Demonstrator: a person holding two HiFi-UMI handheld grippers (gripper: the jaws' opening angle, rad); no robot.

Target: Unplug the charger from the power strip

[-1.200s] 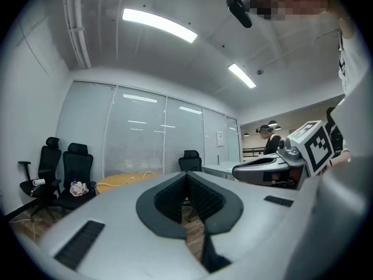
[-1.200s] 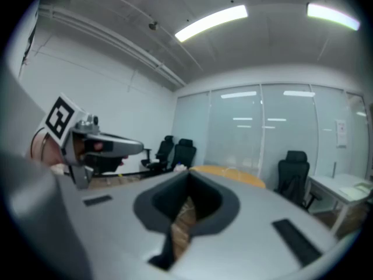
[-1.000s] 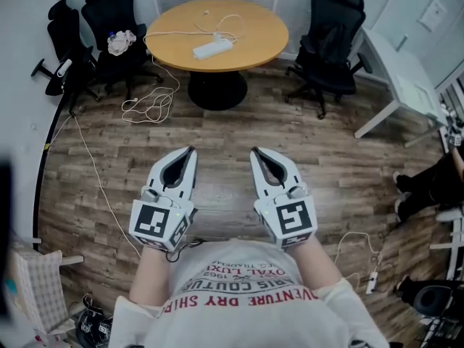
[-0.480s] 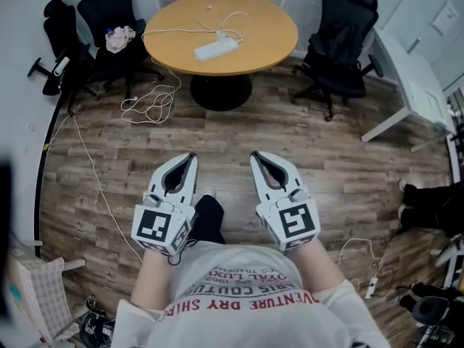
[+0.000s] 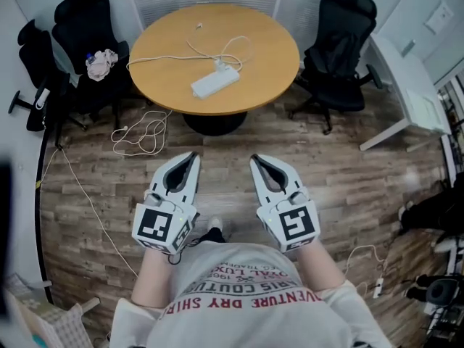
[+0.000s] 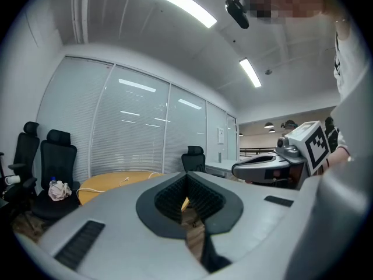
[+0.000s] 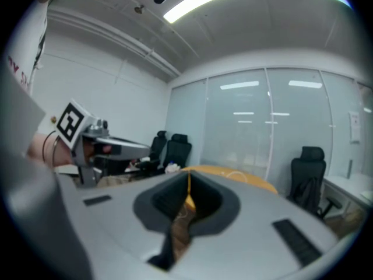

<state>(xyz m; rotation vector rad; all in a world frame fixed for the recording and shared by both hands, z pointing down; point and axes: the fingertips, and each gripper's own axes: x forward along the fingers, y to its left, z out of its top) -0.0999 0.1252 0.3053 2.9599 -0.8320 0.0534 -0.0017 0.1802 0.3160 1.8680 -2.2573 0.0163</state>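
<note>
From the head view, the left gripper [image 5: 190, 156] and the right gripper [image 5: 255, 158] are hanging side by side over the wooden floor [image 5: 304, 165], both pointing toward the round table [image 5: 167, 42] and well apart from it. Both sets of jaws are looking closed, with nothing in them. The white power strip [image 5: 214, 83] is lying on the table near its front edge. The charger [image 5: 220, 64] is sitting at the strip's far side, where a thin white cable [image 5: 190, 43] is looping across the tabletop, though the plug is too small to make out clearly. Black chairs are standing to the left [image 5: 83, 20] and right [image 5: 341, 27] of the table, a bundled cloth [image 5: 100, 62] is resting on the left one, and a coil of cord [image 5: 141, 133] is lying on the floor below the table's left edge.

In the left gripper view, the jaws are meeting at their tips and gripping nothing. The table is showing low and far off behind them. The other gripper is floating at the right.

In the right gripper view, the jaws are pressing fully together, empty. A sliver of the tabletop is showing through the slit between them. The table is stretching away beyond, out of reach.
</note>
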